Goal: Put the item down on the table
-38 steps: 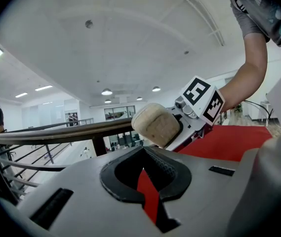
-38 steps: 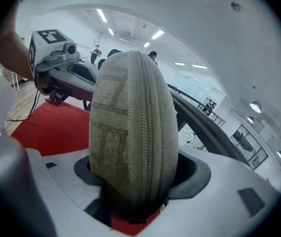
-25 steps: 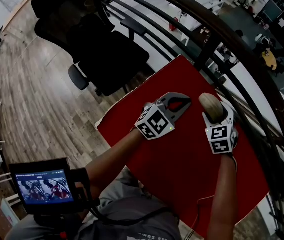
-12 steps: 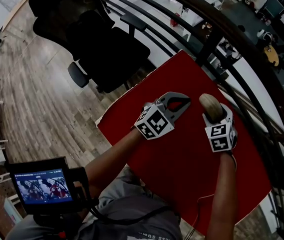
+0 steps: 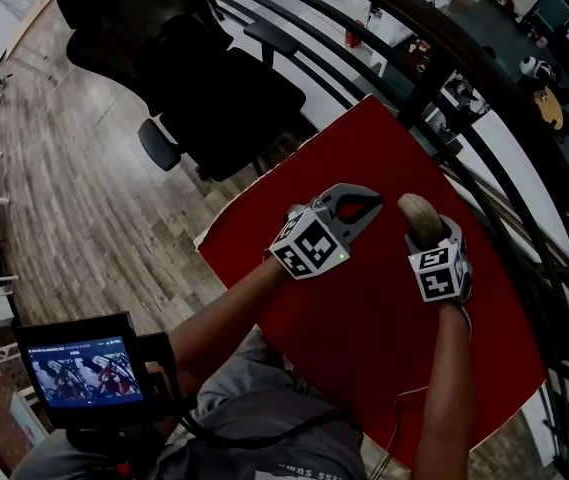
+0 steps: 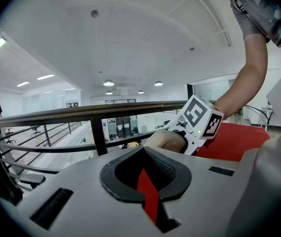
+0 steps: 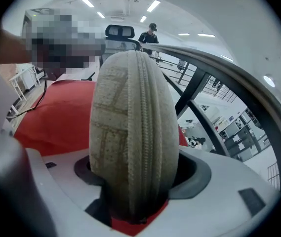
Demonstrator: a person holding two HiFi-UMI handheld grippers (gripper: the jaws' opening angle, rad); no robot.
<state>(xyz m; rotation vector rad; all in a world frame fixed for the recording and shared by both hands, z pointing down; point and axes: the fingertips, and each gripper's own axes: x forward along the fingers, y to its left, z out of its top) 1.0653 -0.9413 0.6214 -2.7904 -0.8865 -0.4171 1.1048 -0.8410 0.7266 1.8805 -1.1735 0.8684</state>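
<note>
We are clamping our right gripper [image 7: 139,177] on a beige zippered pouch [image 7: 133,122], its jaws pressing both flat sides so the pouch is standing on edge with the zip facing the camera. Our left gripper [image 6: 142,157] is carrying nothing, its jaws closed together, and is hovering just beside the right one. Both are hanging over the red table [image 5: 364,338], near the dark railing [image 5: 484,88].

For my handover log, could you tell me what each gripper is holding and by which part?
The right gripper clamps a beige zippered pouch by its lower end; the left gripper holds nothing.
</note>
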